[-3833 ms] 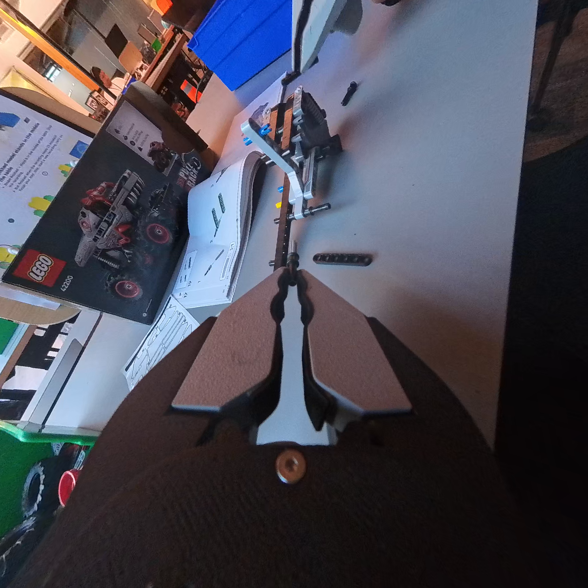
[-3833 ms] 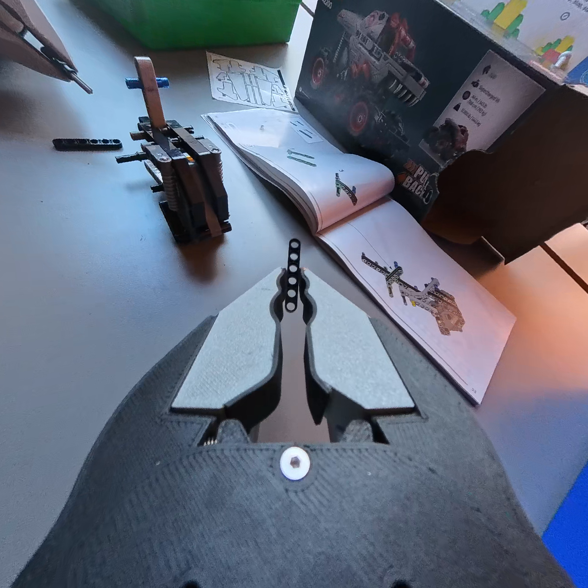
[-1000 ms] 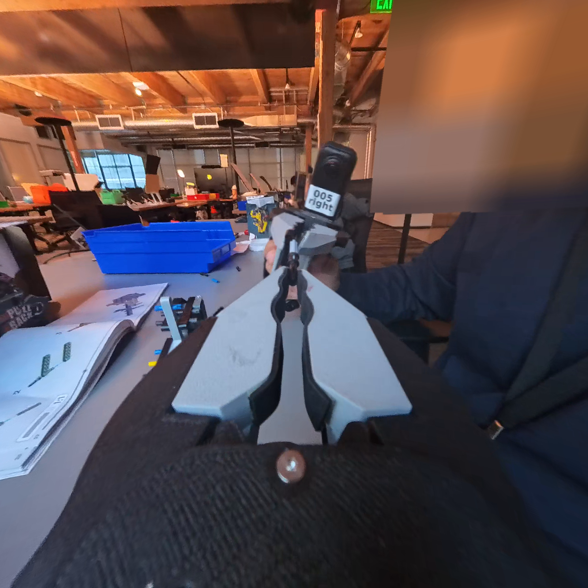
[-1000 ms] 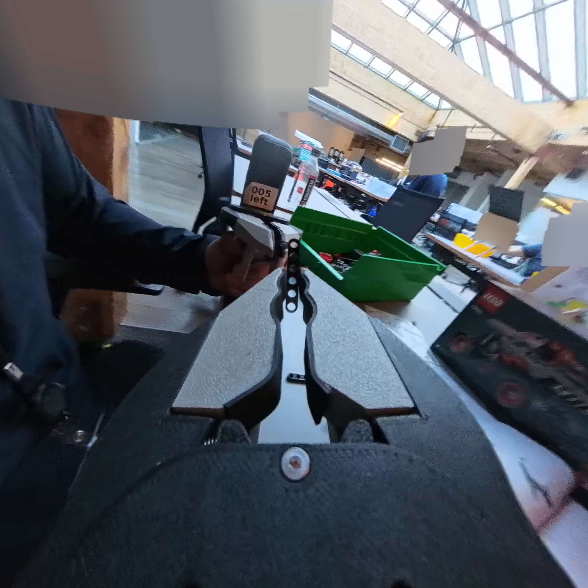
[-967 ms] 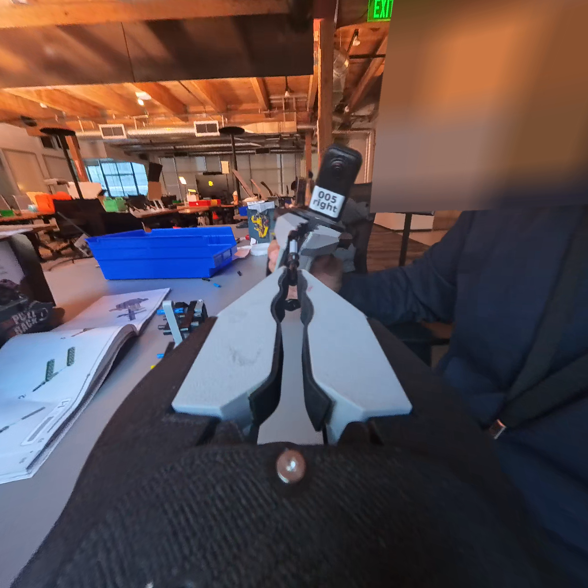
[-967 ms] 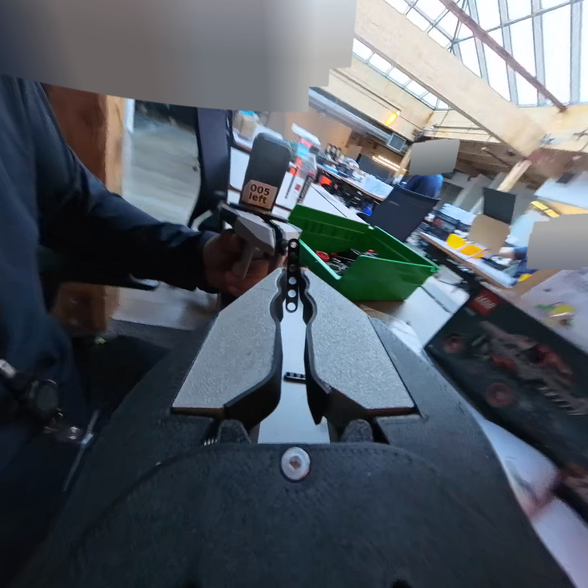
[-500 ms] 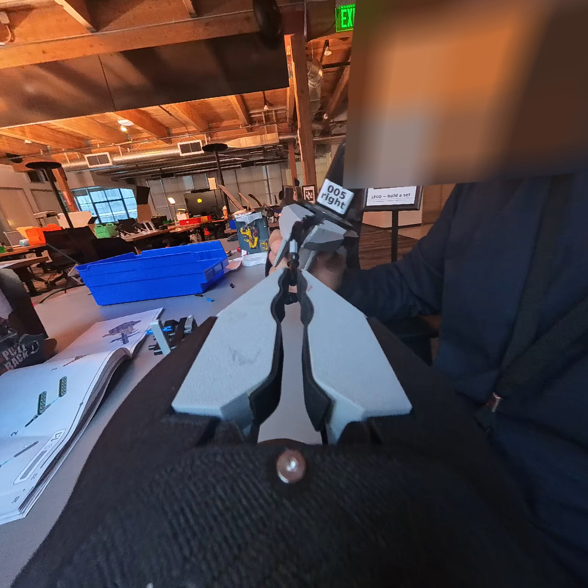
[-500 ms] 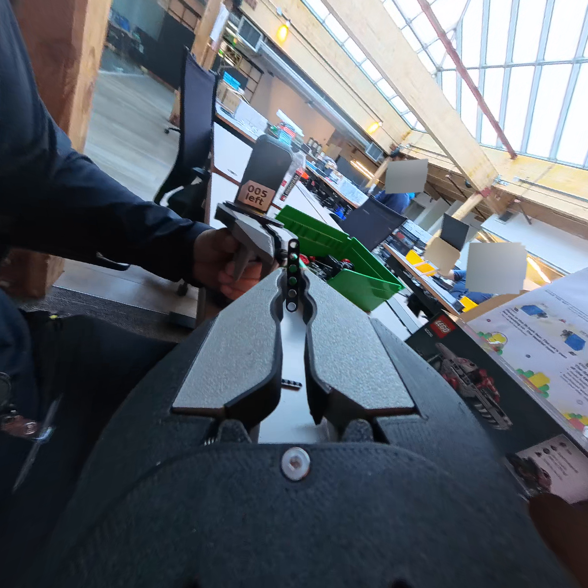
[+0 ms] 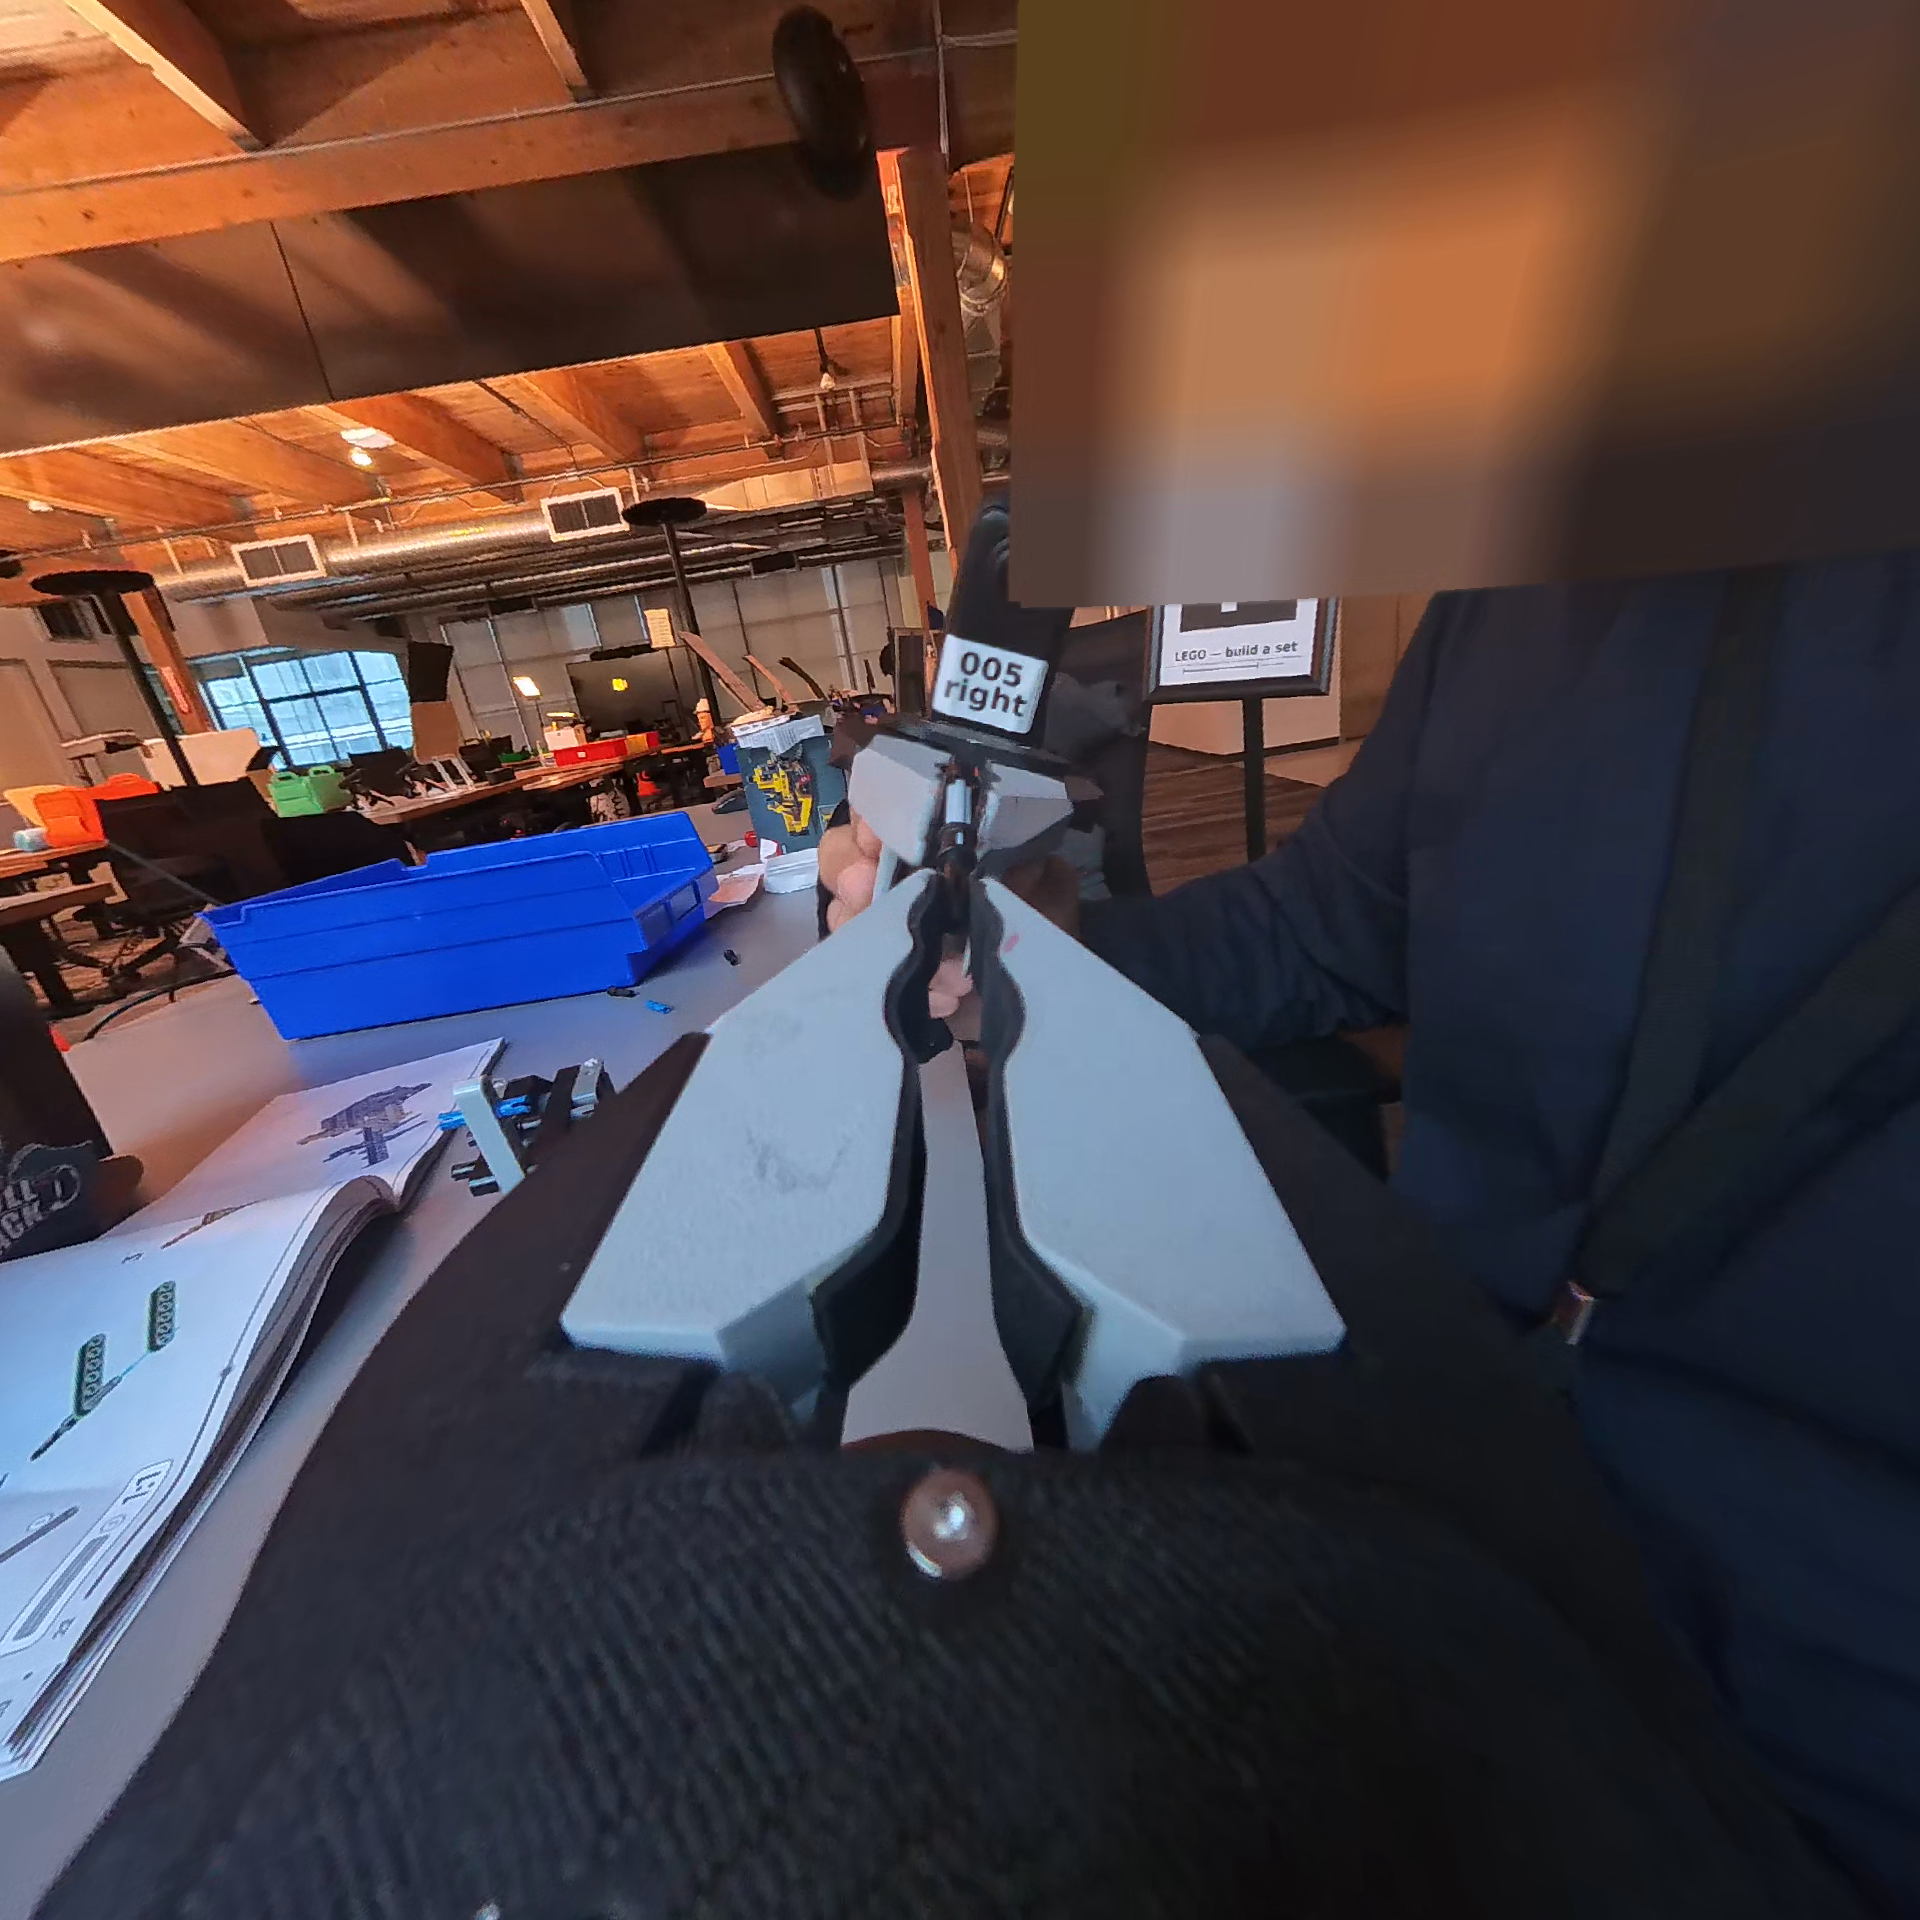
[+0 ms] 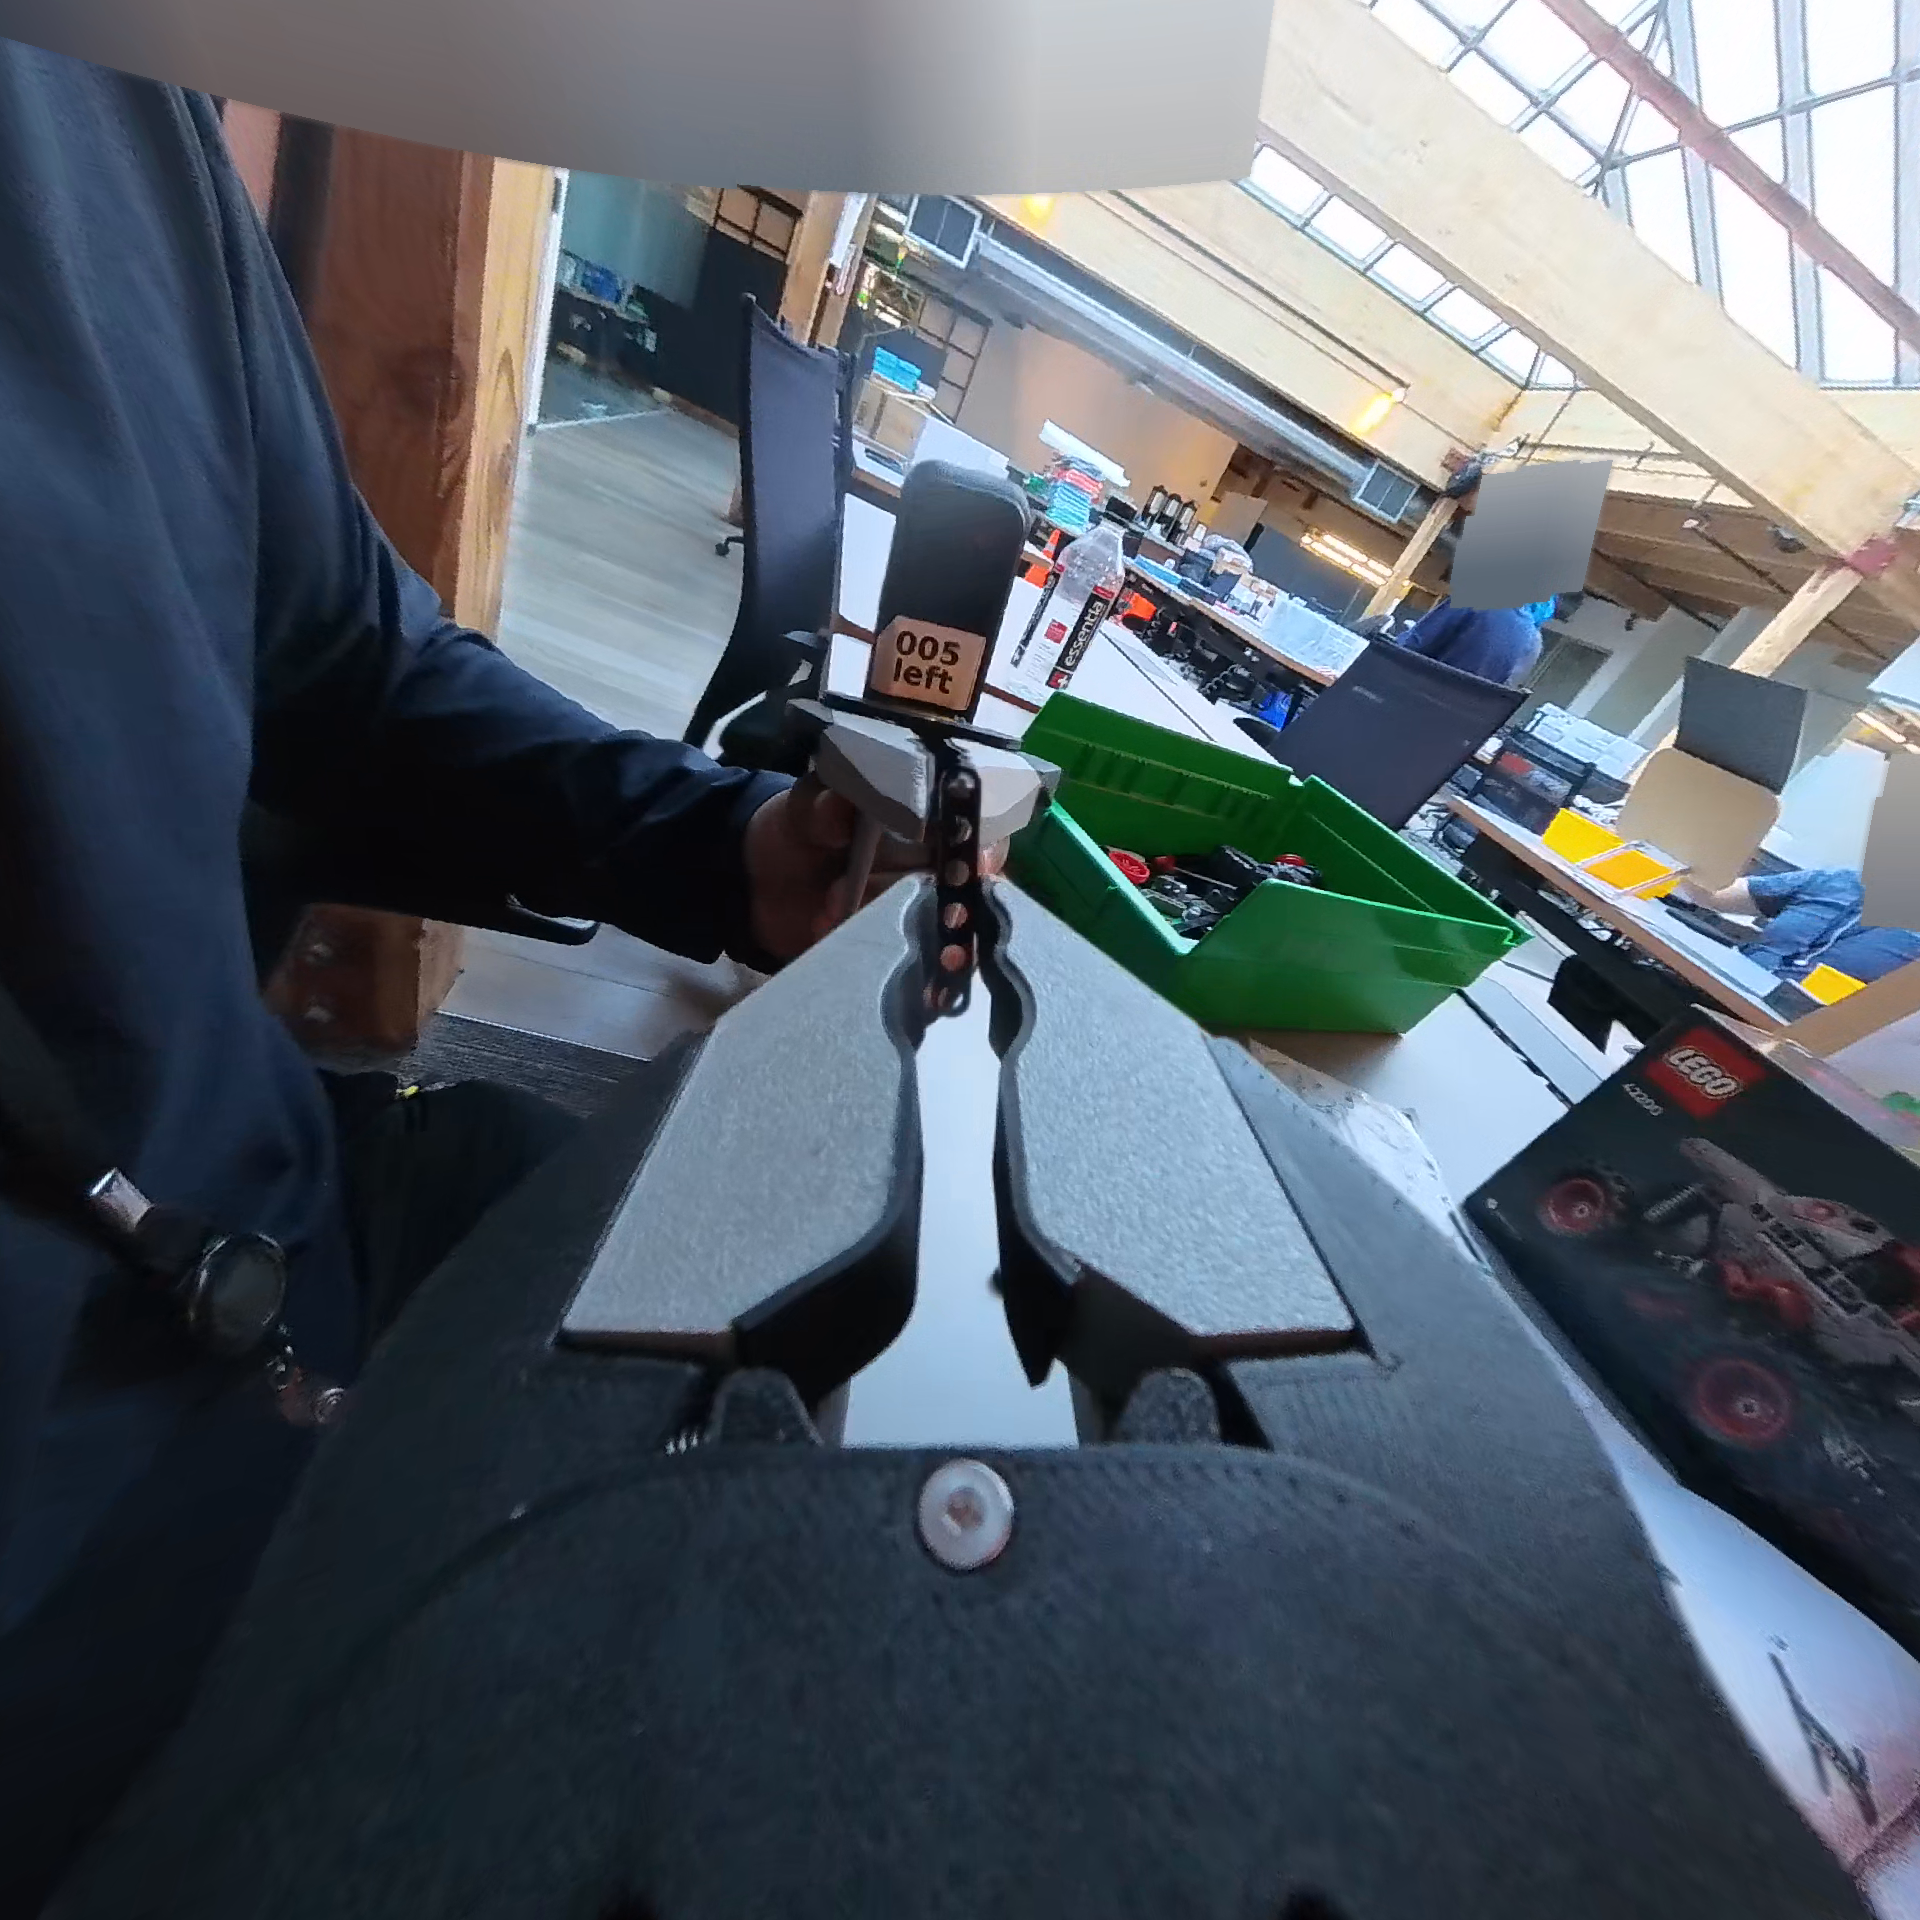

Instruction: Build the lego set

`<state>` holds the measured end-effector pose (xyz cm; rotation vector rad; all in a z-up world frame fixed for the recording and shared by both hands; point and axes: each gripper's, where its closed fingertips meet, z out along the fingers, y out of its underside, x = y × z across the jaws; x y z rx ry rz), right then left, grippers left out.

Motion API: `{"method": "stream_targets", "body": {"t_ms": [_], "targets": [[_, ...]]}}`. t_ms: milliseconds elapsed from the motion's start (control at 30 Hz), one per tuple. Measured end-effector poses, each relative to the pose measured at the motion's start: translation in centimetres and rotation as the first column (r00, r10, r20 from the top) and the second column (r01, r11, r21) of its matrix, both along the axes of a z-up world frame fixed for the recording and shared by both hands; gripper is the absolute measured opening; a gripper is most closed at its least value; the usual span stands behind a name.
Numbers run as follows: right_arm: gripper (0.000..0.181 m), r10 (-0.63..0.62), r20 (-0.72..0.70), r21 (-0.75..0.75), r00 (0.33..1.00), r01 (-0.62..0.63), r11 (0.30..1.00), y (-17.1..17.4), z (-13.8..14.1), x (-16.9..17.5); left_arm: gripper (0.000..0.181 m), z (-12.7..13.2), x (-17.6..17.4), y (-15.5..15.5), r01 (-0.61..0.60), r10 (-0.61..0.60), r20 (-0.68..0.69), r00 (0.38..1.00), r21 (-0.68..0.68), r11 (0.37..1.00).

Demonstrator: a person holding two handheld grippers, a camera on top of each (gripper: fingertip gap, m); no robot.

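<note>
My left gripper [image 9: 951, 920] is shut on a small grey and black pin [image 9: 953, 821] that sticks out past its tips. My right gripper [image 10: 956, 920] is shut on a black beam with several holes [image 10: 956, 883], held upright. The two grippers face each other in the air in front of a person. The pin's tip meets the right gripper [image 9: 961, 805] where the beam is held. The beam's far end reaches the left gripper [image 10: 948, 795]. The partly built model [image 9: 520, 1117] stands on the table, half hidden behind my left gripper.
An open instruction booklet [image 9: 208, 1257] lies at the left, with a blue bin [image 9: 468, 914] behind it. A green bin of parts [image 10: 1247, 914] and the set's box [image 10: 1714, 1247] are at the right. The person's dark sleeves and torso are close behind both grippers. Less than 4 cm separates the two grippers' tips.
Both grippers rose from the table and turned to face each other. In the last second they closed the gap, so the pin and the beam's end now meet.
</note>
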<state>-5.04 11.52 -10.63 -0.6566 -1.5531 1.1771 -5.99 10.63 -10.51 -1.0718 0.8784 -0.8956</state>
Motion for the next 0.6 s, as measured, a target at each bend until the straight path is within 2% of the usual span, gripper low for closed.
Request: {"method": "stream_targets", "body": {"t_ms": [167, 333, 467, 600], "targets": [[0.004, -0.017, 0.054, 0.079, 0.998, 0.013, 0.997, 0.2, -1.3, -0.2, 0.002, -0.6, 0.4, 0.3, -0.012, 0.011, -0.046, 0.999, -0.014, 1.000], [0.004, -0.052, 0.159, 0.129, 0.986, 0.031, 0.991, 1.8, -4.0, -0.4, 0.002, -0.8, -0.4, 1.8, -0.051, 0.048, -0.024, 0.999, -0.124, 0.991], [0.004, -0.104, 0.203, 0.082, 0.974, 0.089, 0.993, 4.2, -5.5, -0.4, 0.002, -0.8, -1.4, 3.0, -0.066, 0.071, 0.014, 0.997, -0.226, 0.972], [0.004, -0.058, 0.161, -0.048, 0.985, 0.066, 0.997, 4.9, -4.2, -0.1, 0.002, -1.5, -1.6, 4.3, -0.097, 0.099, -0.007, 0.995, -0.320, 0.943]]}}
